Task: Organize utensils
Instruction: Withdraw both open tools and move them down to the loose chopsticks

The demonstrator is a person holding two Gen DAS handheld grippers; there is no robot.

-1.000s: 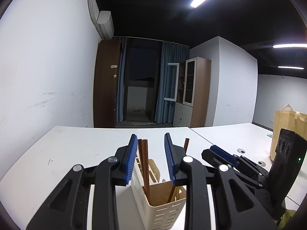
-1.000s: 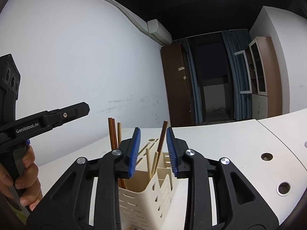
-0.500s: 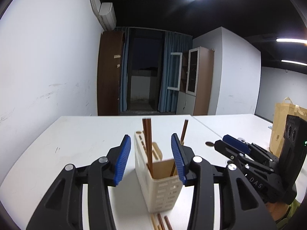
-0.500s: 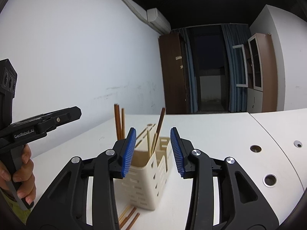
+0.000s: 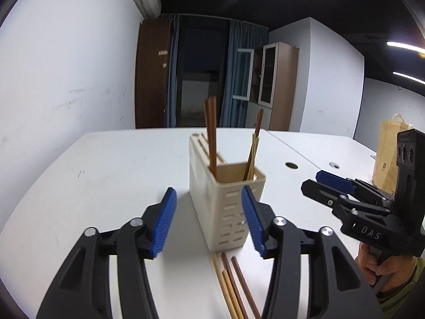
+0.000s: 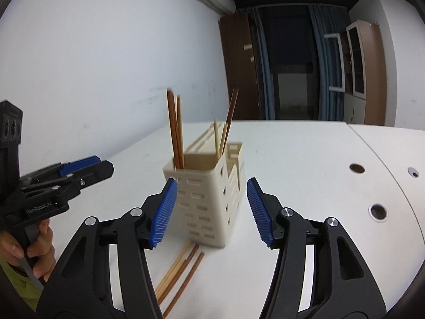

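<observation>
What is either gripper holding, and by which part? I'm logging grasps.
Nothing. The left gripper and right gripper have just been opening and are empty; the chopsticks lie on the table by the holder.

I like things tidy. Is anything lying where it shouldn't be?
Yes. Several chopsticks lie loose on the table in front of the holder, while the others stand inside it. Nothing looks broken or spilled.
</observation>
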